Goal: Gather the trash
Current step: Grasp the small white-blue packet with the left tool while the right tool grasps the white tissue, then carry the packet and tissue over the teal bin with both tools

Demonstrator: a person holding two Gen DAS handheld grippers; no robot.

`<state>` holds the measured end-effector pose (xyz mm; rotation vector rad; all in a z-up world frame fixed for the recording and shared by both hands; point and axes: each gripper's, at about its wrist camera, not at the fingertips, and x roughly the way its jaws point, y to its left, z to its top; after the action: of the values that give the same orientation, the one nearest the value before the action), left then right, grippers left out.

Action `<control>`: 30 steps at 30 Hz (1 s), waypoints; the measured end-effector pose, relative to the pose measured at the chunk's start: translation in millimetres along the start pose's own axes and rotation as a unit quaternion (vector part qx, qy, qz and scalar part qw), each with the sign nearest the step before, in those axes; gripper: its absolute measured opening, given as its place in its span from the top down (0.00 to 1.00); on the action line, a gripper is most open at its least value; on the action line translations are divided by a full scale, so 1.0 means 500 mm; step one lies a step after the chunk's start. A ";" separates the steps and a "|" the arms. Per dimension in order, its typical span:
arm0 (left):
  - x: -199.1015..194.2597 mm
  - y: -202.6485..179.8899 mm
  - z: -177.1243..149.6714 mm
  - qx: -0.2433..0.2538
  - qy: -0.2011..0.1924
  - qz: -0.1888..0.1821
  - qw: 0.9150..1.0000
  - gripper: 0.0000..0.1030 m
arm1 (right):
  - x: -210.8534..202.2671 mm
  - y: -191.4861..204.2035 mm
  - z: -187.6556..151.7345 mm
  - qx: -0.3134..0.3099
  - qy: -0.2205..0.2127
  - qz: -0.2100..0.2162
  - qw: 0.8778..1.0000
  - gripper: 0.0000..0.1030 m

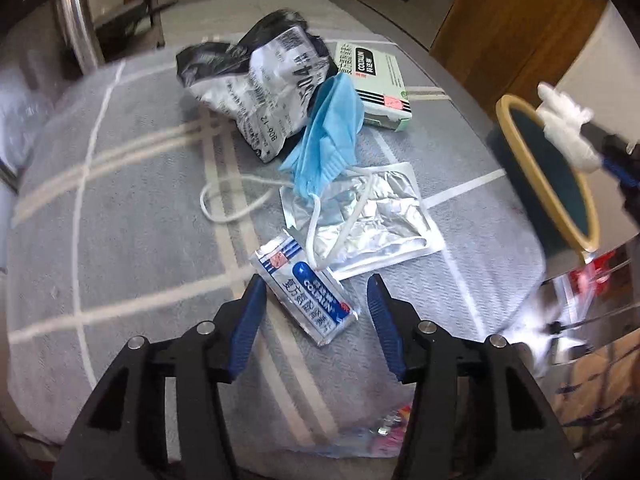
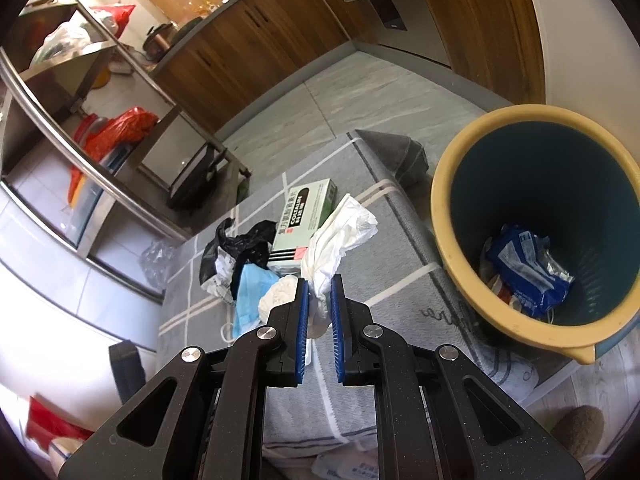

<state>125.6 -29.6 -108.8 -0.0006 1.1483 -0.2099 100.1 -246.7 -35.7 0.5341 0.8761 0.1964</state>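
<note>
left tool (image 1: 316,300): jaws wide apart, holding nothing, straddling sachet (image 1: 306,292) on tabletop (image 1: 120,240)
right tool (image 2: 319,312): clamped on white tissue wad (image 2: 340,232) (bin (image 2: 540,232) at 2 o'clock)

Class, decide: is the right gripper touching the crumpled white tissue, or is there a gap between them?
Touching. The right wrist view shows the right gripper closed on the white tissue, whose lower end is pinched between both blue pads.

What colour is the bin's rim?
Yellow, over a dark teal inside; the bin shows best in the right wrist view.
</note>
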 end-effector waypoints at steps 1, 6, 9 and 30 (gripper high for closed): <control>0.002 -0.005 -0.001 0.011 -0.001 0.009 1.000 0.52 | -0.003 -0.004 0.001 0.001 -0.001 -0.001 1.000 0.88; -0.002 0.002 -0.006 0.028 -0.002 0.028 0.999 0.75 | -0.017 -0.026 0.007 0.014 -0.009 -0.004 1.000 0.88; -0.005 0.017 -0.012 0.026 -0.004 0.031 0.999 0.77 | -0.021 -0.030 0.010 0.018 -0.012 -0.004 1.000 0.88; -0.150 0.097 0.056 -0.066 -0.114 -0.020 0.991 0.77 | -0.082 -0.037 0.021 0.002 -0.045 -0.010 0.999 0.88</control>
<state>129.4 27.5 -34.7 -0.1608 0.9323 -0.1645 81.3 -281.7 -11.9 0.5331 0.7942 0.1513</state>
